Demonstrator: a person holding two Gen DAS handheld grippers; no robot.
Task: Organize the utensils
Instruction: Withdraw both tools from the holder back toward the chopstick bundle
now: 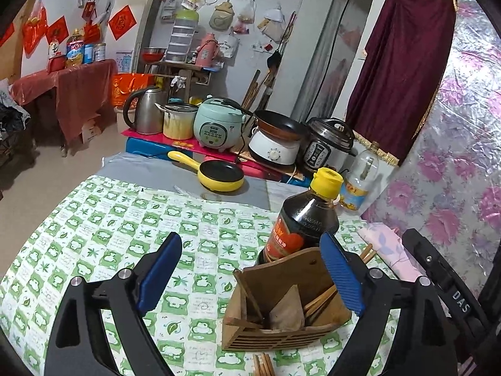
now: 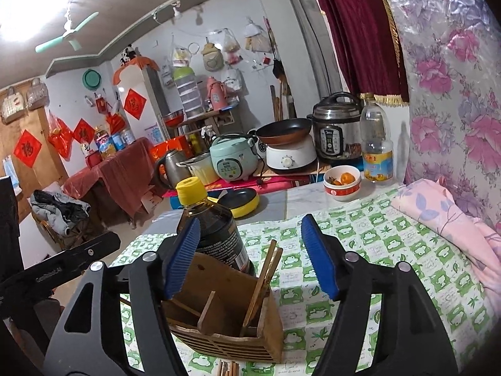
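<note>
left gripper: black frame | ribbed blue pads | silver screws | right gripper: same

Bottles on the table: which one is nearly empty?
The clear plastic bottle by the flowery wall, past the orange bowl. You can see through it; the yellow-capped bottle behind the wooden holder is dark.

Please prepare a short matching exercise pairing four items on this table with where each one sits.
Things:
1. dark sauce bottle
2. chopsticks
3. bowl
4. pink cloth

Places:
A. standing in the wooden holder
B. along the table's right edge, by the floral wall
C. just behind the wooden holder
D. at the far end, beside the clear bottle

Pairs: 1-C, 2-A, 3-D, 4-B
</note>
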